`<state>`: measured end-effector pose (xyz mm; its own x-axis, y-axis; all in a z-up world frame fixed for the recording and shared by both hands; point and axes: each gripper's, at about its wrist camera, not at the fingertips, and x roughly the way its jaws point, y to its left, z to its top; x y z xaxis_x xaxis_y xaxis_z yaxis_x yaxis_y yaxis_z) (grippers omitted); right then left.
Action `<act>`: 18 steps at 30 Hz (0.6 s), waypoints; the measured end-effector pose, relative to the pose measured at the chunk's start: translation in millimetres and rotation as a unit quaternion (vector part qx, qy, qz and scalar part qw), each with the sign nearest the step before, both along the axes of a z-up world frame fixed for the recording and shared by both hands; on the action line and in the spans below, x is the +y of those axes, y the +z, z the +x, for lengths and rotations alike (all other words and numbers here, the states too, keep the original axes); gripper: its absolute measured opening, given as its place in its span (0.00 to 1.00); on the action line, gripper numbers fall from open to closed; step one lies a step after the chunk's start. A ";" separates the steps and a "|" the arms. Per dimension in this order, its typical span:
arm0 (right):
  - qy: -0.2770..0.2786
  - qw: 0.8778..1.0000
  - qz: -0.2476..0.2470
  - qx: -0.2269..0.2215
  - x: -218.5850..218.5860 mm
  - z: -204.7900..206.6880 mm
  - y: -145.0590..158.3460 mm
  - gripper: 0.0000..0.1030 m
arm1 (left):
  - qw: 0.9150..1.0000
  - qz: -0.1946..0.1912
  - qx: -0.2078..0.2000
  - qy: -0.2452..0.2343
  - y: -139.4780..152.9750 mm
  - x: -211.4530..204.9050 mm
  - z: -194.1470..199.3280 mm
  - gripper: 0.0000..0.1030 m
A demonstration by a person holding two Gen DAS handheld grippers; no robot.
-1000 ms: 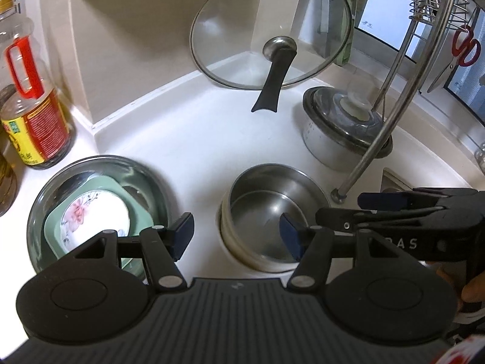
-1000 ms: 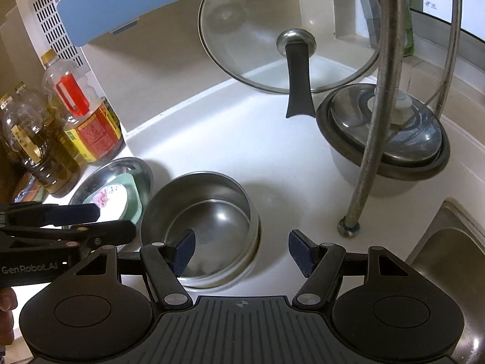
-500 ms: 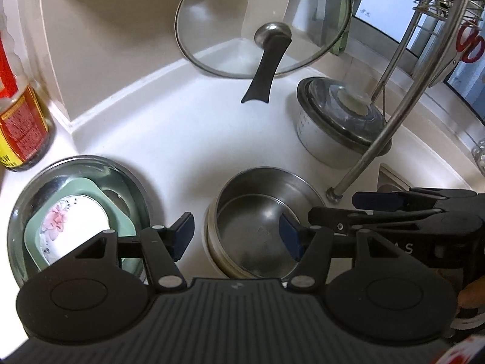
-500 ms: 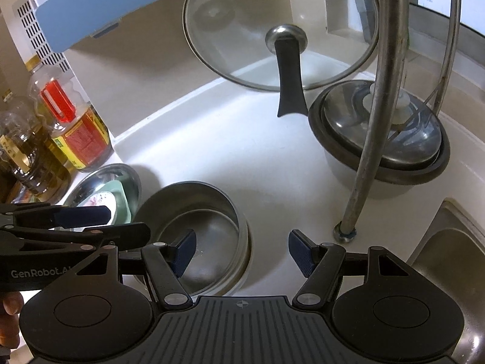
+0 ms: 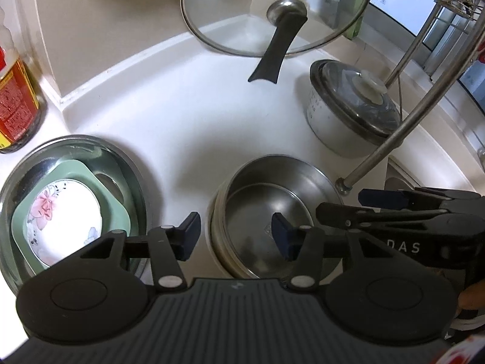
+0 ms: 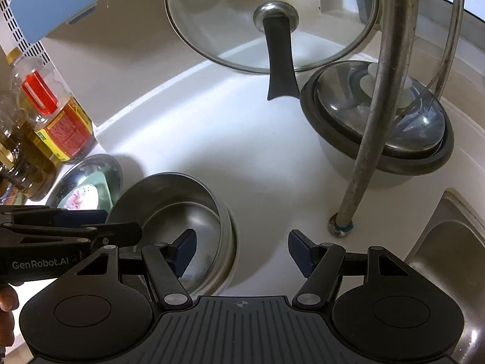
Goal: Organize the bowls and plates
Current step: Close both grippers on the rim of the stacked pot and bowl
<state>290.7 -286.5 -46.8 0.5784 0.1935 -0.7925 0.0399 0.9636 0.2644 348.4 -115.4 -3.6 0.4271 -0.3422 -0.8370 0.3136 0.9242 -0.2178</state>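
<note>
the step in hand looks like the reach for the steel bowl (image 5: 266, 212), which sits on the white table (image 5: 188, 115) near its front edge, just beside the faucet pipe (image 5: 403, 115). the left tool (image 5: 235, 235) hovers over the bowl's near-left rim, its jaws closing but still apart, one finger outside the wall and one over the inside, gripping nothing that i can see. the right tool (image 6: 239, 253) stands wide apart and empty, above bare table at the bowl's right side. next, i judge, the left tool must drop onto the rim and clamp it. a steel plate (image 5: 127, 163) holding a green dish (image 5: 81, 173) waits toward the table's left edge.
</note>
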 end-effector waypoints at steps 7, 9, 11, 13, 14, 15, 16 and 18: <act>0.009 1.000 0.004 0.021 2.8 8.5 -6.5 0.57 | 1.000 0.015 0.013 -0.009 -10.1 -1.1 4.9 0.30; 0.011 1.000 0.006 0.026 2.7 9.5 -8.2 0.54 | 1.000 0.014 0.015 -0.009 -10.4 0.1 5.9 0.30; 0.013 0.999 0.009 0.030 3.6 9.8 -9.2 0.51 | 1.000 0.016 0.017 -0.007 -10.1 0.5 7.7 0.29; 0.013 0.999 0.014 0.034 3.6 10.6 -10.3 0.50 | 1.000 0.019 0.023 -0.008 -11.0 0.6 9.8 0.29; 0.013 0.999 0.016 0.035 3.4 11.1 -10.7 0.49 | 0.999 0.021 0.026 -0.010 -11.5 0.6 10.6 0.29; 0.013 0.999 0.018 0.037 3.4 11.7 -11.1 0.49 | 0.999 0.025 0.030 -0.013 -12.3 0.2 11.6 0.29; 0.014 0.999 0.019 0.039 3.1 12.4 -11.3 0.48 | 0.999 0.028 0.036 -0.018 -13.3 -0.3 13.0 0.29; 0.017 0.999 0.021 0.042 2.7 14.3 -11.2 0.48 | 0.998 0.036 0.051 -0.029 -16.7 -1.2 17.3 0.29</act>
<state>305.0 -283.8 -57.9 0.5024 0.2458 -0.8290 0.0315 0.9529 0.3017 365.7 -116.6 -20.3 0.3199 -0.3014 -0.8983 0.3474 0.9193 -0.1847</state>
